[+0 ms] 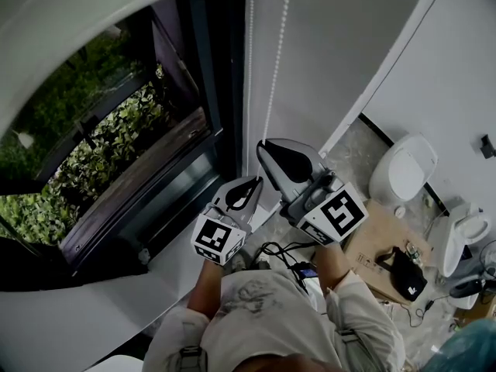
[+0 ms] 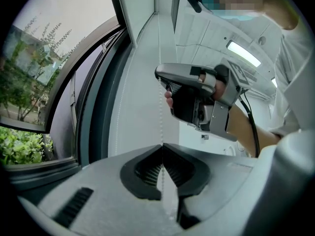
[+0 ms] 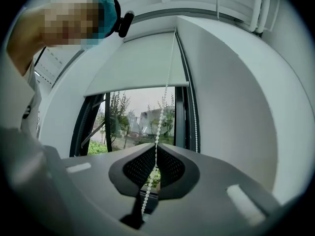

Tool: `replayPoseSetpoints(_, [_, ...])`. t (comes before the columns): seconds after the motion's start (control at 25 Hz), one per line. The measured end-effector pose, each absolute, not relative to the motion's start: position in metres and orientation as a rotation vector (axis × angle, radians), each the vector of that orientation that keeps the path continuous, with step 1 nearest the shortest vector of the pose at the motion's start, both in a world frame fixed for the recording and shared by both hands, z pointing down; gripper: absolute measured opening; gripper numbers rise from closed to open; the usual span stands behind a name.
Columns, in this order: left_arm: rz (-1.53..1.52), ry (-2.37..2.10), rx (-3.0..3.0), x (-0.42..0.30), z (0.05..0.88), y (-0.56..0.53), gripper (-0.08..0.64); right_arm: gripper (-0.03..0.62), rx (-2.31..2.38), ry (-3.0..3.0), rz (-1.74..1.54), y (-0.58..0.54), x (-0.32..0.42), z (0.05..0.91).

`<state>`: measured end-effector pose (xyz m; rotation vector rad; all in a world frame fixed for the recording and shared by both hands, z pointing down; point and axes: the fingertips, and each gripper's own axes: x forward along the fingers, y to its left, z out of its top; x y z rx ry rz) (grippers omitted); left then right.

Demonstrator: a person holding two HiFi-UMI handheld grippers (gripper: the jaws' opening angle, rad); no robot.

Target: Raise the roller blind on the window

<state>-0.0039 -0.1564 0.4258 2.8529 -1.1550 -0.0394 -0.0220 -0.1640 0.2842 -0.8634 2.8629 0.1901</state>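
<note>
Both tools are closed on the chain [image 1: 273, 84], which hangs along the wall beside the window [image 1: 116, 153]. The left tool [image 2: 162, 145] has its jaw tips together on the strand, and the beads run on down between the jaws. The right tool [image 3: 154, 147] is clamped on the same strand just above the left one, jaws pressed together with the beads passing through. The blind [image 3: 140, 65] covers the upper part of the window. The glass below its bottom edge shows trees and a building.
</note>
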Motion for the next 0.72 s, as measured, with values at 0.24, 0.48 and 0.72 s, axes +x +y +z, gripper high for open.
replayPoseSetpoints(0.24, [-0.048,-1.127,2.820,-0.006,0.446,-0.157,0.014,0.014,-0.856,2.864,0.151,-0.164,-0.021,0.304])
replayPoseSetpoints(0.48, [-0.016,-1.108,2.809,-0.003,0.466,-0.155,0.014,0.014,-0.873,2.866,0.126,-0.163,-0.018,0.324])
replayPoseSetpoints(0.72, [-0.006,-1.091,2.799,-0.001,0.478,-0.153,0.014,0.012,-0.874,2.864,0.088,-0.161,-0.017,0.336])
